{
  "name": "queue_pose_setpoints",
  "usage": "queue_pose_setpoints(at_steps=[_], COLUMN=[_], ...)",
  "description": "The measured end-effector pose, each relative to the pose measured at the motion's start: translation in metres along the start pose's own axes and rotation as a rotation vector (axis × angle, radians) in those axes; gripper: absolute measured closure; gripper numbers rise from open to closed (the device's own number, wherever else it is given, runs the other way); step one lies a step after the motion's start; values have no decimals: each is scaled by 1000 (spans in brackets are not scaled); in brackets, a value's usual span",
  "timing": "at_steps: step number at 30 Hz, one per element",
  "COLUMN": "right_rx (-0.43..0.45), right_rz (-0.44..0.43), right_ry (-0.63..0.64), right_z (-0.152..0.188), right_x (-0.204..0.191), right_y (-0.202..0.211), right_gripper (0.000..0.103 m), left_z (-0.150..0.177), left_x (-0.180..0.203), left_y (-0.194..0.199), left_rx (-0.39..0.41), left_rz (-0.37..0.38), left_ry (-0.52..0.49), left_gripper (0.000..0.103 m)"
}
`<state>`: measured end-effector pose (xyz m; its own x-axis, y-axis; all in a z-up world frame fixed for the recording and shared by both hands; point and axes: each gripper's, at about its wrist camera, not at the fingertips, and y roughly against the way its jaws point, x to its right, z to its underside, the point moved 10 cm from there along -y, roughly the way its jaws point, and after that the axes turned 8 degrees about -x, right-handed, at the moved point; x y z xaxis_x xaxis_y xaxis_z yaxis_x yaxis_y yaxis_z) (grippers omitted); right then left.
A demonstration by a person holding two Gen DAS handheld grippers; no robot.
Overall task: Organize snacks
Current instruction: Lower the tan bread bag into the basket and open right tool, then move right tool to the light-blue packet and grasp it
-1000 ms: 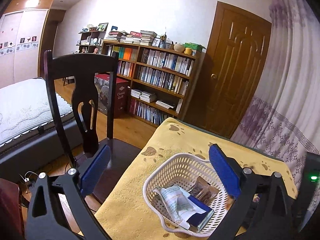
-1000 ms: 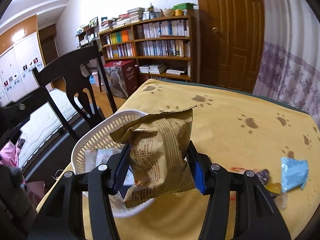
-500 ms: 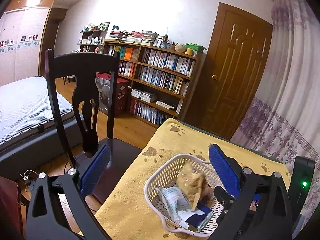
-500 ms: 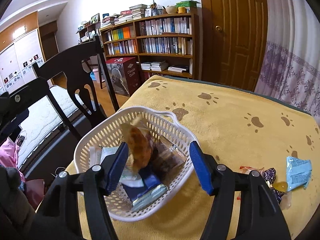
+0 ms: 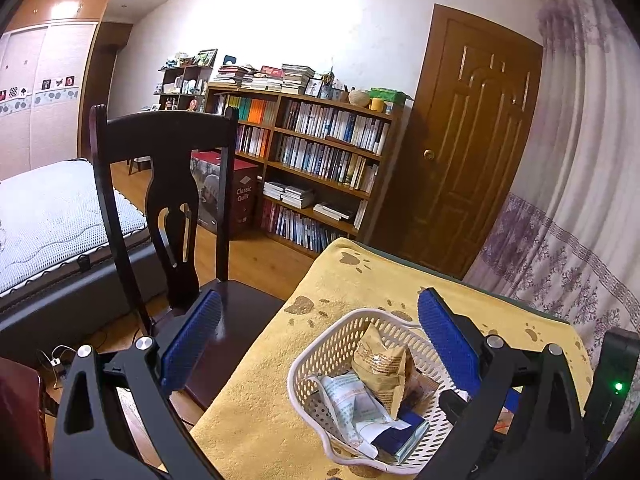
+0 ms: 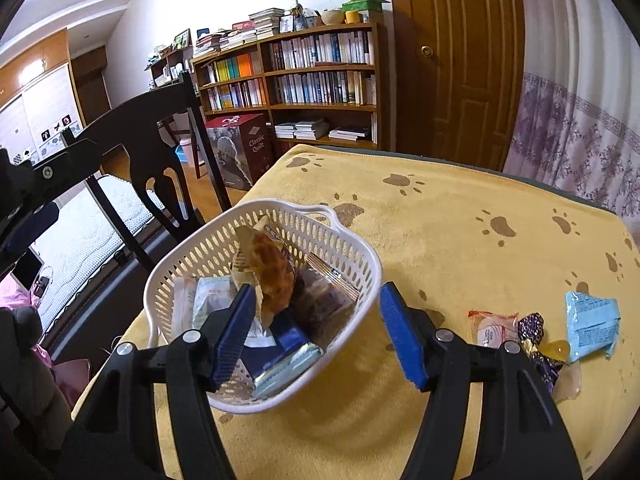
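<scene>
Now lying loose in the white perforated plastic basket point(image 6: 262, 308): tan crinkly snack bag point(image 6: 266, 272), propped on end atop flat white and dark-blue packets point(image 6: 280, 344). Right gripper point(image 6: 316, 332) spread wide, empty, hovering at the basket's near rim, blue pads point(image 6: 236, 332) either side of it. Left gripper point(image 5: 320, 344) also wide apart, empty, held off to the basket's left, one pad over the dark wooden chair point(image 5: 160, 168), other pad over the basket side.

Still out on the yellow paw-print tablecloth point(image 6: 460, 216), well to the right of the basket: light-blue foil packet point(image 6: 592, 328), purple-wrapped sweet point(image 6: 532, 328), clear-and-red wrapped piece point(image 6: 490, 326), amber candy point(image 6: 558, 348), all bunched together and touching.

Handling, judged only: all featherlight, soft, crushable. Puffed tan bag probably air-filled with brittle contents, so gentle squeeze across the flat faces mid-body. Foil and film slick, likely to squirt out of a pinch; better taken across the widest flat part or at a crimped seam. Small sweets hard to pinch flat off cloth; pile tangled, risk of dragging a neighbour along. Basket light too, liable to slide on the cloth if nudged.

Versus a second ago: tan bag then clamped between the right pads above the basket; half a second ago mid-drop, just released; now settled inside, leaning. Right tool pulled back slightly and lower. Left tool barely shifted.
</scene>
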<state>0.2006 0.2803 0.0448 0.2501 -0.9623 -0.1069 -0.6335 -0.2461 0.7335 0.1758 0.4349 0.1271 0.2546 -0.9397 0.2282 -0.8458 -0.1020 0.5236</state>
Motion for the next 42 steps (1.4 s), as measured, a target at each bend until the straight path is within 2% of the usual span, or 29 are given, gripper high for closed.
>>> queue_pose_setpoints(at_steps=[20, 24, 35, 42], right_rx=[-4, -3, -7, -19], right_rz=[27, 40, 97, 122], right_ry=[-80, -94, -175, -312], right_z=[15, 19, 38, 56], right_x=[36, 47, 97, 154], right_y=[8, 9, 16, 24], right_gripper=[33, 30, 30, 30], left_z=[-2, -2, 4, 10], left_x=[11, 14, 33, 47], left_y=[4, 5, 4, 2], left_rx=[13, 16, 16, 7], left_rz=[-8, -8, 0, 3], left_ry=[-46, -59, -116, -149], left_gripper=[3, 3, 3, 3])
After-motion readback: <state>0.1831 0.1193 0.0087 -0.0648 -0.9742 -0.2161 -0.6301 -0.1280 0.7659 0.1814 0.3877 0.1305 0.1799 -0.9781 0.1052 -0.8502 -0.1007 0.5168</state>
